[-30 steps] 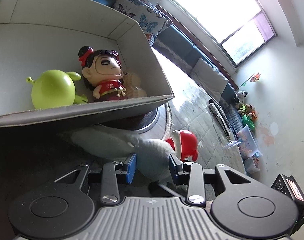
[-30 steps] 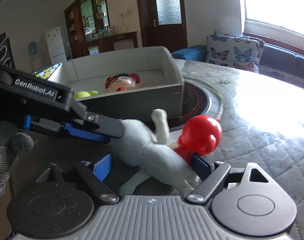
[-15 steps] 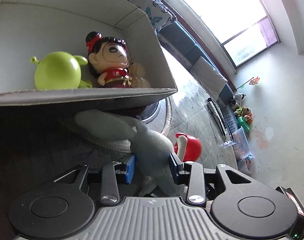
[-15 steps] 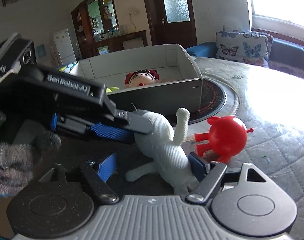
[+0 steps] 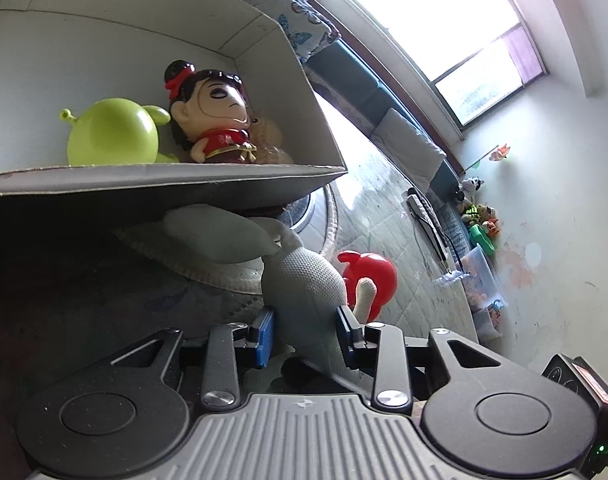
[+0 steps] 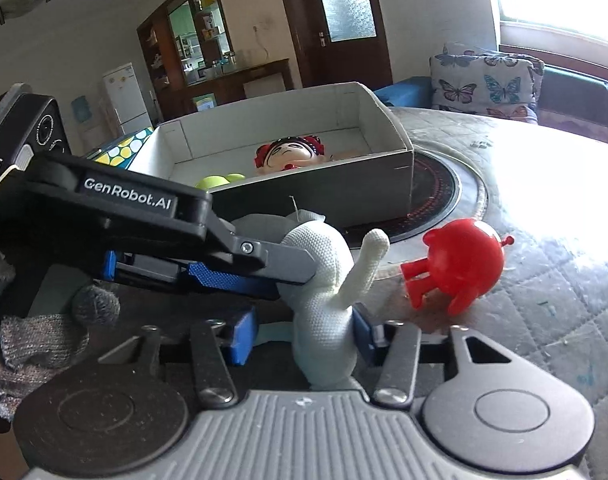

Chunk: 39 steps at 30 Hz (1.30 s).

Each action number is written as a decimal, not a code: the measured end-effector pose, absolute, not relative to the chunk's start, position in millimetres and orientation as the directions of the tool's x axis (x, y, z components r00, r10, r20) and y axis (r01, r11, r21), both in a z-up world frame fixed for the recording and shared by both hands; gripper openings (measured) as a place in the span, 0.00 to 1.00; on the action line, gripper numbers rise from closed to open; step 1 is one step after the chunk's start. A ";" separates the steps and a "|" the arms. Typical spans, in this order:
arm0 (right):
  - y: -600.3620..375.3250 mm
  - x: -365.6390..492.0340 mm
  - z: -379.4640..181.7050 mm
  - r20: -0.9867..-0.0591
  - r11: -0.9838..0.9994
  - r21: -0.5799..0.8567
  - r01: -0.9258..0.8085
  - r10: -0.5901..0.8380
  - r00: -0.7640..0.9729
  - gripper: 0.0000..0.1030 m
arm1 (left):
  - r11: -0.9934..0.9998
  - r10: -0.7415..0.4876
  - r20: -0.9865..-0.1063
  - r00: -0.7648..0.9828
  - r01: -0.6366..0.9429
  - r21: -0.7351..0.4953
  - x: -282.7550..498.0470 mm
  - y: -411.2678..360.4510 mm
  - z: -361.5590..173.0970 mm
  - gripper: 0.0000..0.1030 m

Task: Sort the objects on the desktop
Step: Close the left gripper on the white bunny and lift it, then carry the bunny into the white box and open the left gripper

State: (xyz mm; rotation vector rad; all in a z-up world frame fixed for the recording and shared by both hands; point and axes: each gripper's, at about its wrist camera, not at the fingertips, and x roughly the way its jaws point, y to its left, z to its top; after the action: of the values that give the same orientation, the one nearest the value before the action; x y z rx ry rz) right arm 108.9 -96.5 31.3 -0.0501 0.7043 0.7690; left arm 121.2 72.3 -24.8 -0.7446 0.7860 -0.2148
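A white knitted rabbit toy (image 5: 300,280) (image 6: 324,280) hangs between both grippers, just in front of the grey cardboard box (image 5: 160,178) (image 6: 344,200). My left gripper (image 5: 304,332) is shut on the rabbit's body; its fingers (image 6: 240,272) show in the right wrist view. My right gripper (image 6: 304,338) is narrowed around the rabbit's lower body. A red round-bodied figure (image 6: 460,264) (image 5: 370,276) stands on the quilted table right of the rabbit. In the box lie a green alien toy (image 5: 112,132) and a black-haired doll in red (image 5: 212,112) (image 6: 290,152).
A small tan figure (image 5: 270,138) lies behind the doll in the box. A round black hotplate (image 6: 436,196) sits under the box's right end. A butterfly cushion (image 6: 484,80) and sofa lie beyond the table. Toys and a plastic bin (image 5: 480,272) line the far wall.
The rabbit has been lifted upright and away from the red figure, which now stands free on the table. Both grippers rose with it, and the right jaws have narrowed around it.
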 end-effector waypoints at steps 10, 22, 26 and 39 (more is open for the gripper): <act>-92.1 91.4 54.5 -0.546 0.731 0.142 -0.667 0.620 0.563 0.28 | 0.726 -0.428 -0.497 0.755 -0.040 -0.686 98.6 76.0 -0.1 0.32; -36.8 112.8 113.3 -0.411 0.653 0.018 -0.757 0.695 0.590 0.27 | 0.715 -0.302 -0.332 0.894 -0.019 -0.699 93.2 126.5 53.8 0.32; -7.5 126.3 123.2 -0.392 0.623 -0.030 -0.781 0.712 0.583 0.27 | 0.705 -0.251 -0.301 0.920 -0.040 -0.709 101.0 149.0 59.0 0.32; 59.8 147.7 99.6 -0.448 0.562 -0.124 -0.818 0.704 0.551 0.29 | 0.661 -0.157 -0.339 0.927 -0.156 -0.734 133.8 195.4 25.3 0.32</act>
State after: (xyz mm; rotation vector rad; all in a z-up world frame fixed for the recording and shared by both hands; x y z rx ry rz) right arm 147.7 59.8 99.6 -0.3378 0.3704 0.9207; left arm 133.8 195.4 25.3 -0.8544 0.3954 -0.0007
